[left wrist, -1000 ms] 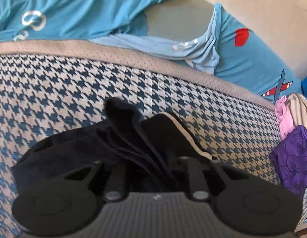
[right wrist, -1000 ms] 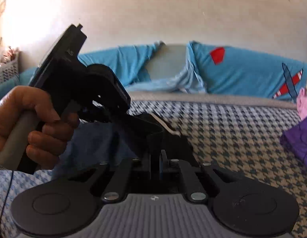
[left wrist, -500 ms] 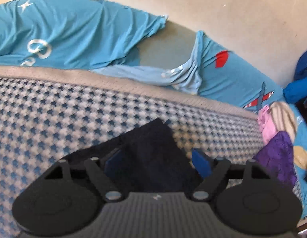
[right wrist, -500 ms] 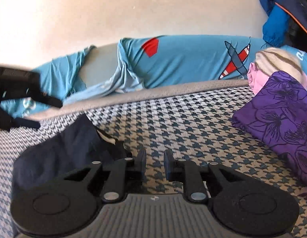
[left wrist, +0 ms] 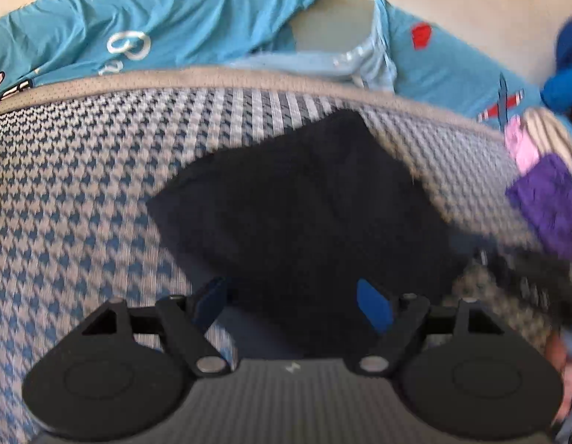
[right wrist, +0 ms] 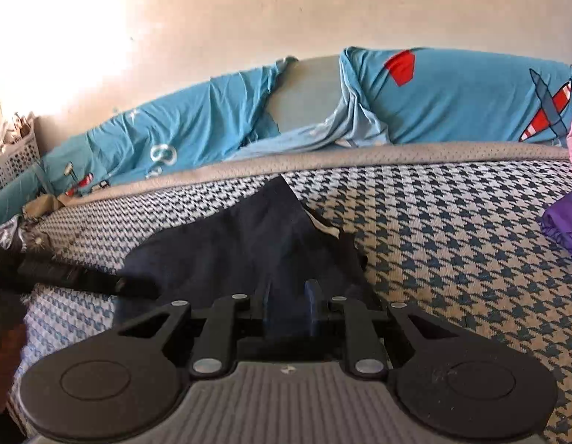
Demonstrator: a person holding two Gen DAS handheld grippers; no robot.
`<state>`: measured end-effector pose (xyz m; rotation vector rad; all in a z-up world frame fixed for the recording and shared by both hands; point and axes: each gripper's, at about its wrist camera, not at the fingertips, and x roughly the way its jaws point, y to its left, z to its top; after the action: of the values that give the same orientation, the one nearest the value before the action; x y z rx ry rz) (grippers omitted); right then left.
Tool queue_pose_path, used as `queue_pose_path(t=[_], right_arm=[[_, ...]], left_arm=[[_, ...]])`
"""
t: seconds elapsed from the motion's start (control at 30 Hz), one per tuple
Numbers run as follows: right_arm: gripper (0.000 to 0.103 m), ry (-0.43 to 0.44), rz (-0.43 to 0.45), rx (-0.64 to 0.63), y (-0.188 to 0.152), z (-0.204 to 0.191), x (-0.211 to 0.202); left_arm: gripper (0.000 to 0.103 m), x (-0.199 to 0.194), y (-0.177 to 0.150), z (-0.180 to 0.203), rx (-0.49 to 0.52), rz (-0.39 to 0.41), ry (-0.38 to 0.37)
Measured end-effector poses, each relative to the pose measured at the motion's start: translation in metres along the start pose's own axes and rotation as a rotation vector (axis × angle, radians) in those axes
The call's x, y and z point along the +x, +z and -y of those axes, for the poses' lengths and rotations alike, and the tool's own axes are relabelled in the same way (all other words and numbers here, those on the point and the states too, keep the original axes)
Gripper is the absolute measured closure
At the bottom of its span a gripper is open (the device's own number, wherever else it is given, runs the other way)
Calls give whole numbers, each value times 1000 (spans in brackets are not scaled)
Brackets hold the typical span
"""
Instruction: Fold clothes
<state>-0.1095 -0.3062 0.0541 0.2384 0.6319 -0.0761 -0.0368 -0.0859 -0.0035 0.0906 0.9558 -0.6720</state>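
Left wrist view: we had the left gripper (left wrist: 291,296) over the dark garment (left wrist: 304,199), which lay spread on the houndstooth bed cover (left wrist: 82,185), roughly mid-bed.
Left fingers: we saw the blue pads (left wrist: 374,307) standing well apart with the near hem of the garment between them but nothing pinched; no cloth was lifted there.
Right wrist view: our right gripper (right wrist: 290,305) sat low at the near edge of the same dark garment (right wrist: 249,244), with a pale inner edge showing at its right fold.
Right fingers: they had just been opening and stood only a narrow gap apart; dark cloth showed in and behind that gap, yet we could not tell whether the pads pressed on it.
Step in hand: we judged this as the pause between folds, the garment laid down in a rough slab and both hands resetting for a fresh hold.
Other clothes: we noted the purple item (left wrist: 544,207) and a pink one (left wrist: 522,144) waiting at the right side of the bed, well apart from the dark one.
Next move: it called, in our view, for each gripper to take a near corner cleanly, then carry that edge across to the far edge without dragging the lower layer.
Watch point: the cloth looked soft and prone to bunching, so a shallow pinch could slip.
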Motion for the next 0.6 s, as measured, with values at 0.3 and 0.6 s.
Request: queue_pose_path(t=[0.3, 0.6], right_arm=[[85, -139, -86, -10, -7, 7, 33], [83, -238, -79, -55, -9, 7, 39]], left_arm=[[20, 16, -44, 4, 22, -52, 51], [13, 6, -58, 15, 83, -65, 57]])
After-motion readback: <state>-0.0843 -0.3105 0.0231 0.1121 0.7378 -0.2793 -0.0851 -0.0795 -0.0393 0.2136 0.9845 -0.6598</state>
